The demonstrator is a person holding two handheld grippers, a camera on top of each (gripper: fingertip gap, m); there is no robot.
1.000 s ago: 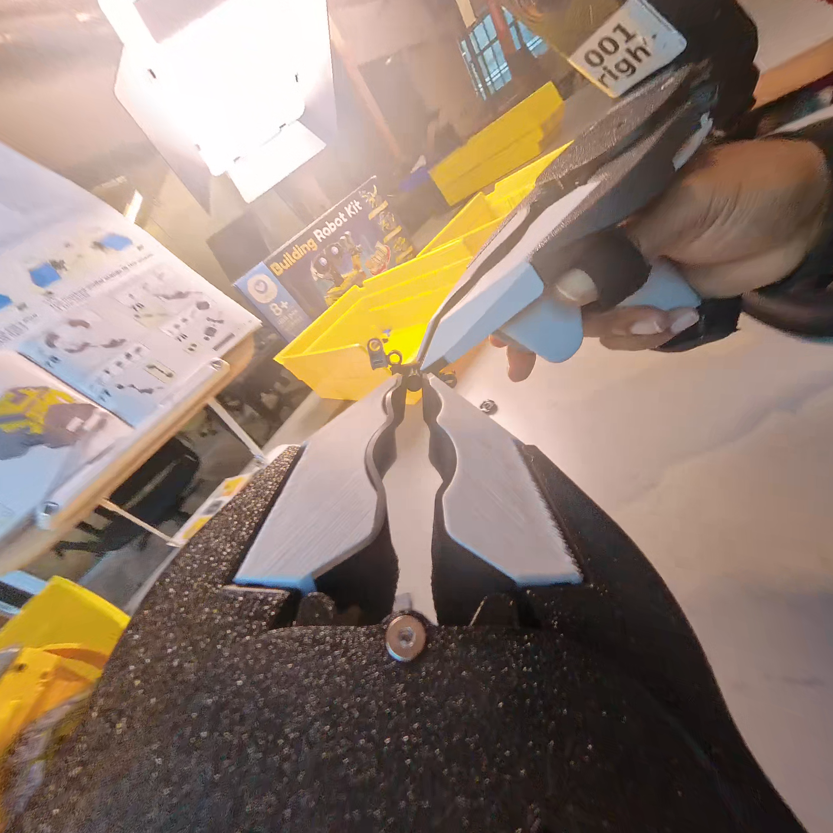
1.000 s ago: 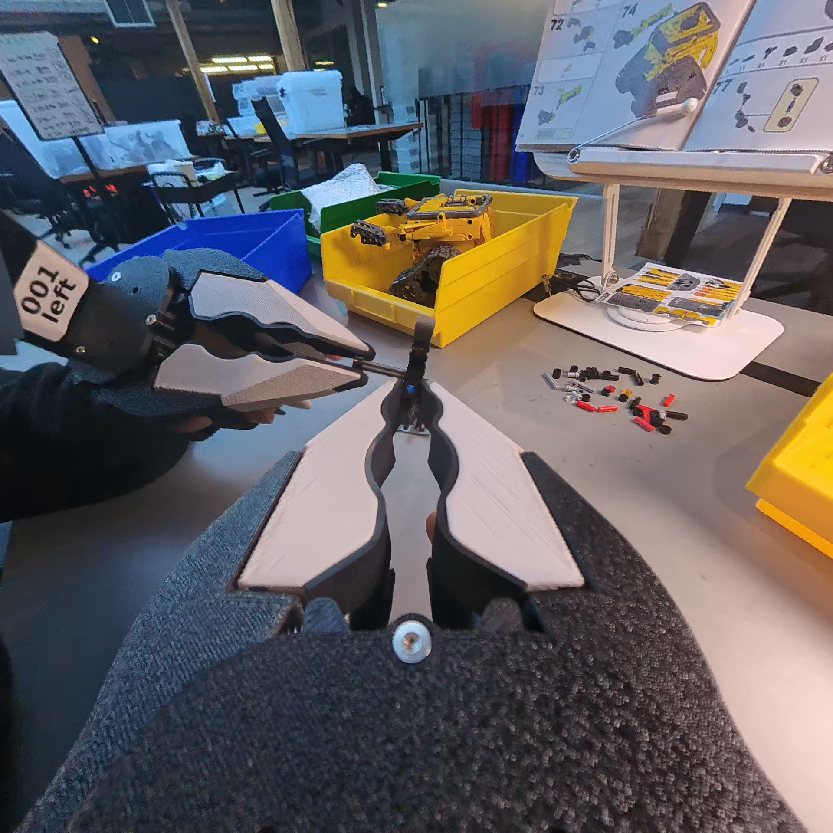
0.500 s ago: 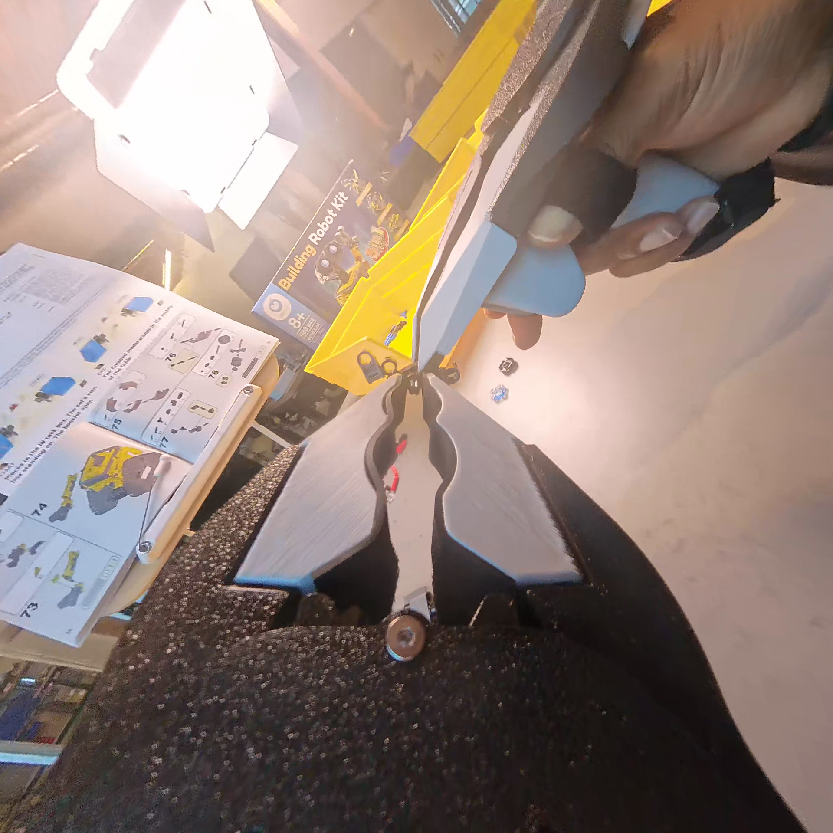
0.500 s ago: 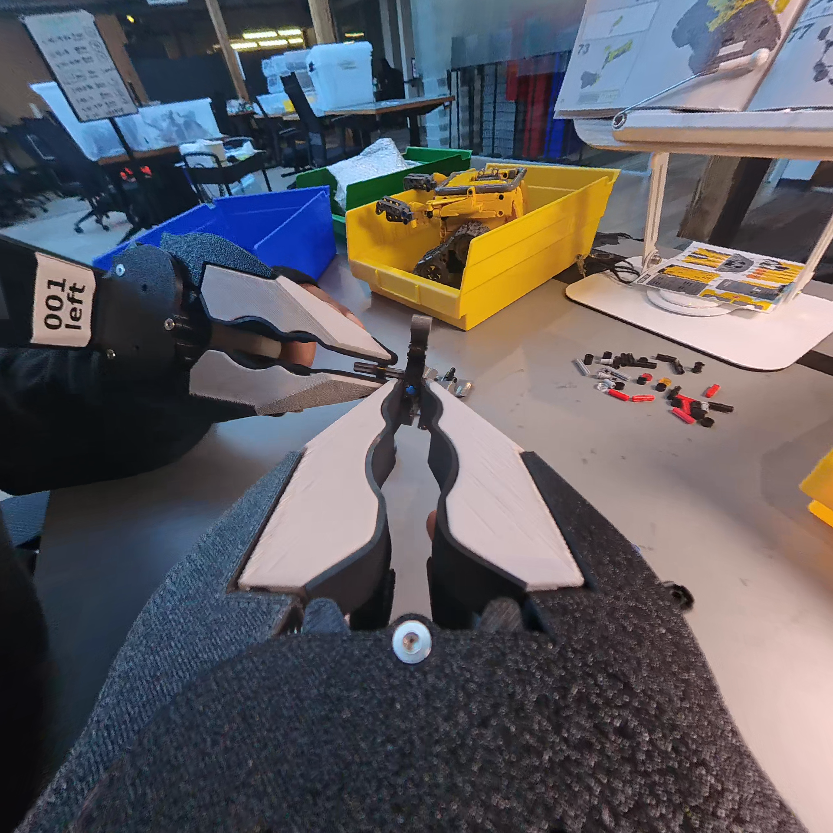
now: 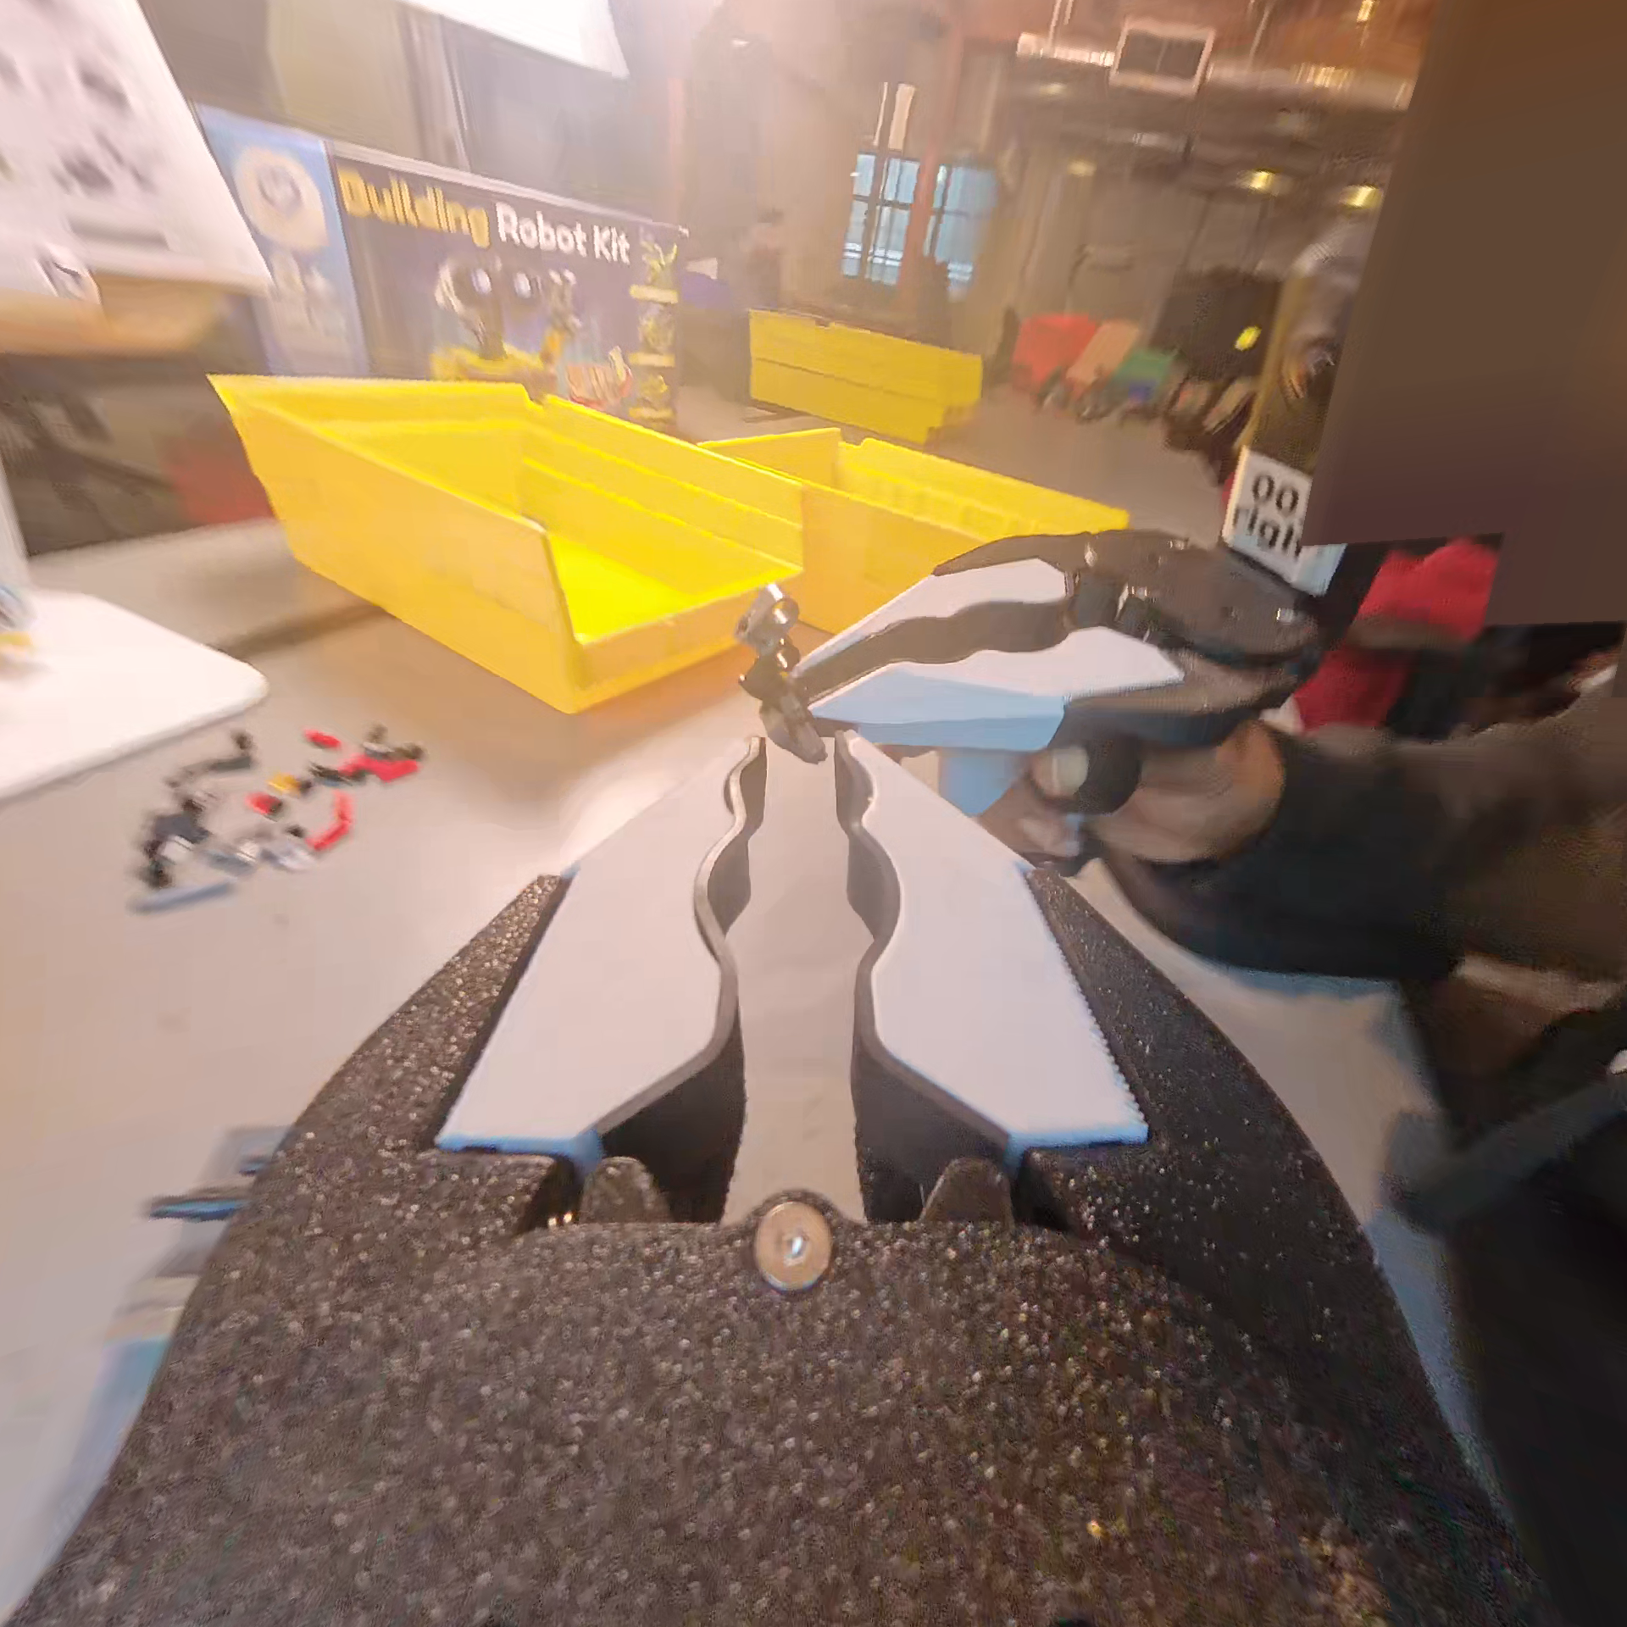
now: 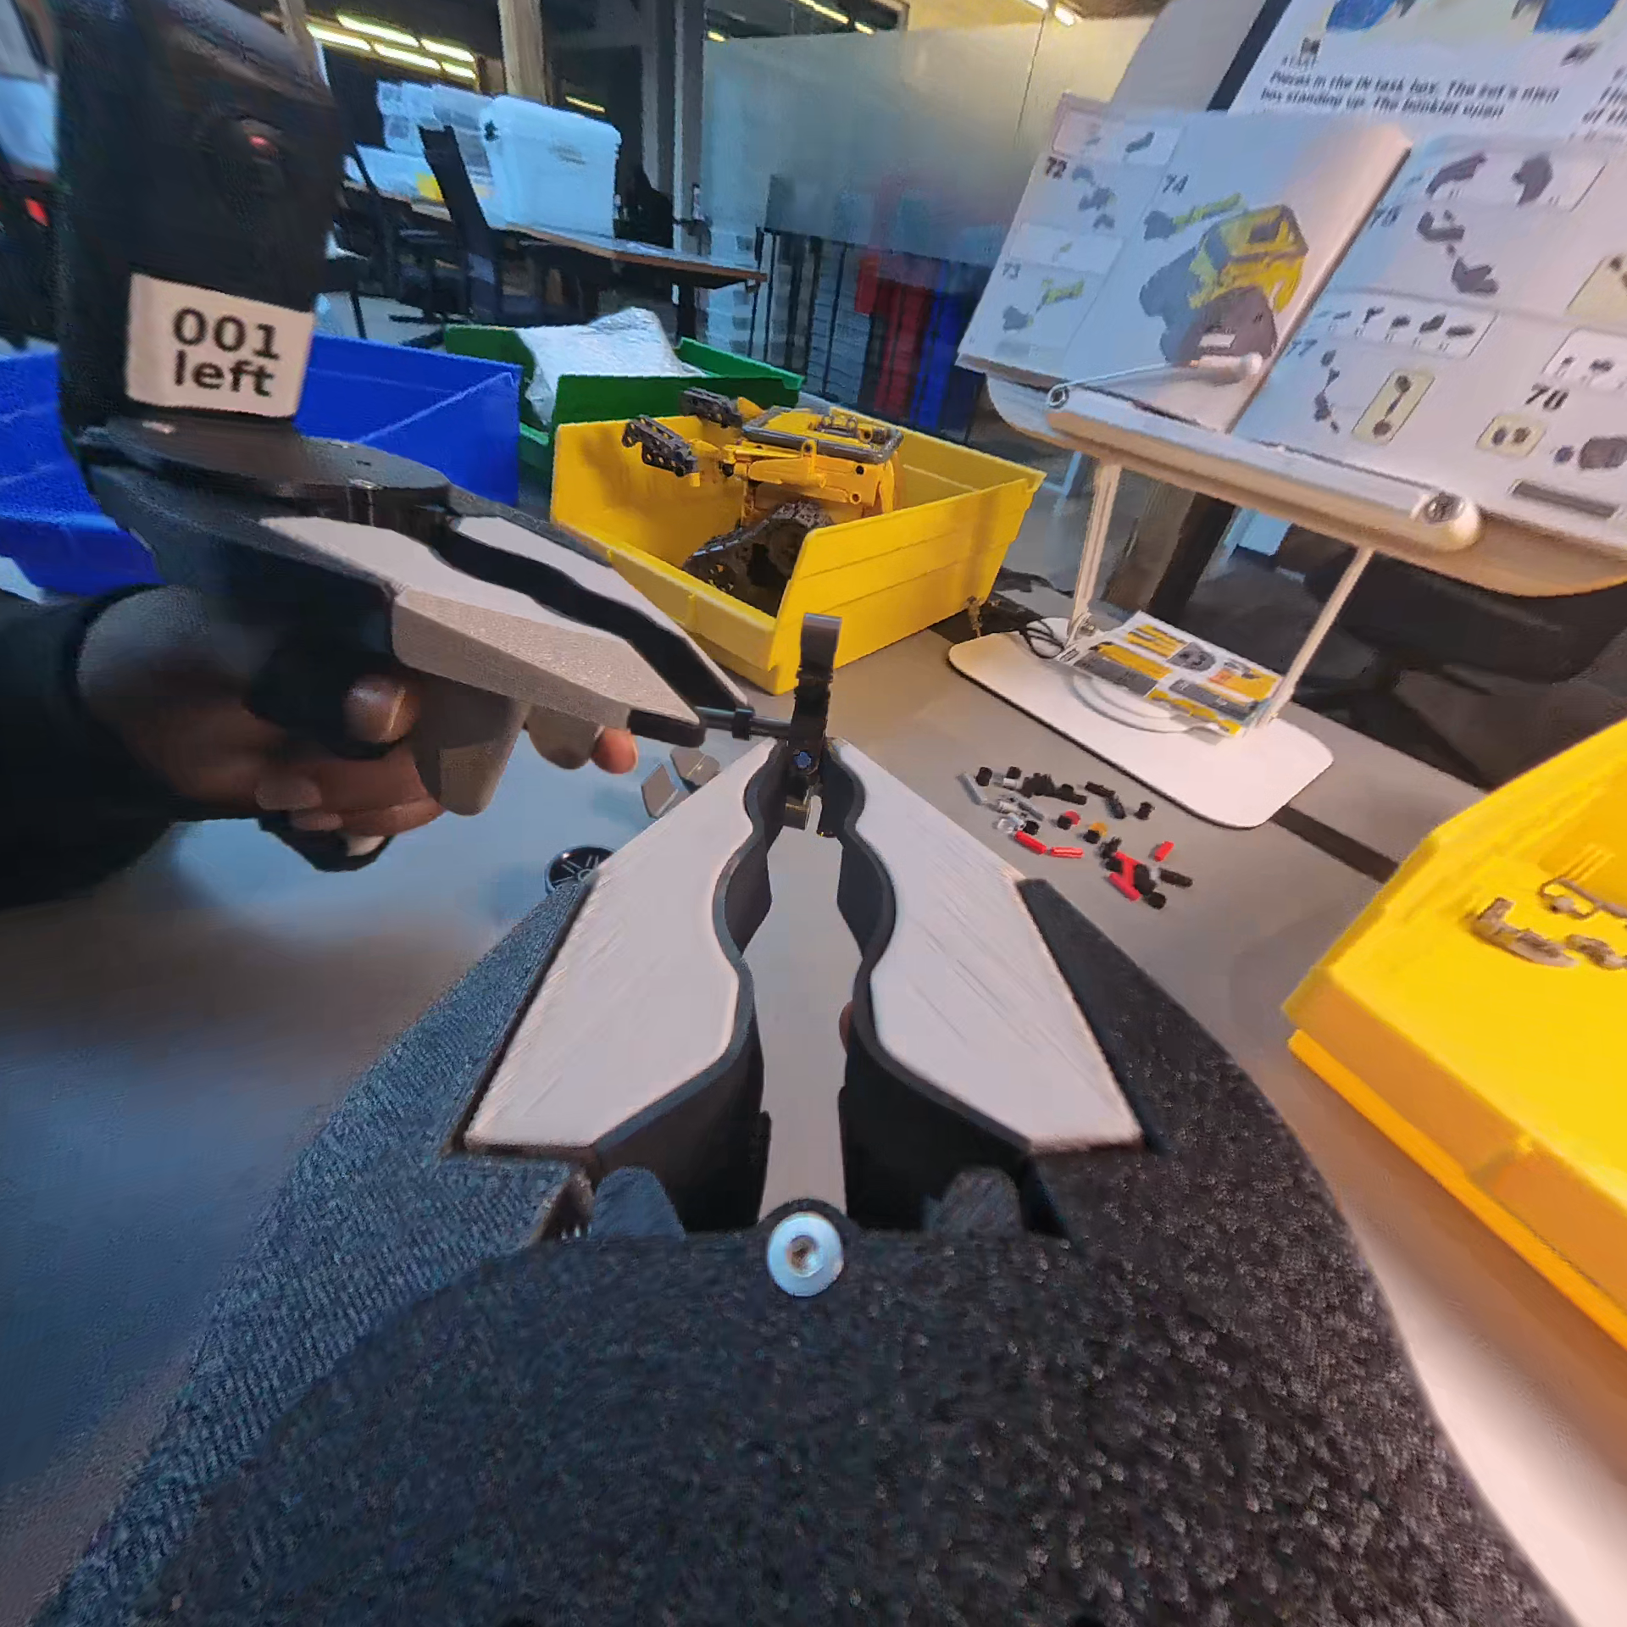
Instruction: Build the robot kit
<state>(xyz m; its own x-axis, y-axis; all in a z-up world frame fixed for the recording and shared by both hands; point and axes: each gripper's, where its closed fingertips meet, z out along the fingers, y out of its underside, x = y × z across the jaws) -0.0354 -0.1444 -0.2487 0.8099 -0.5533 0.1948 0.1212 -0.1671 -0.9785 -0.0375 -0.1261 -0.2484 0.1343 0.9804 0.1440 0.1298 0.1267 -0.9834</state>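
- Right gripper [image 6: 803,775]: fingers pinched onto a small dark toy part [image 6: 812,695] held upright above the table [image 6: 264,968].
- Left gripper [image 5: 797,748]: fingers slightly parted, gripping nothing, tips just beside that part.
- Loose small pieces [image 6: 1083,832] lie far right, near a yellow bin [image 6: 880,563].

workshop | parts bins [image 6: 880,563], worktables [image 6: 616,251], exposed ducts [image 5: 1162,53]
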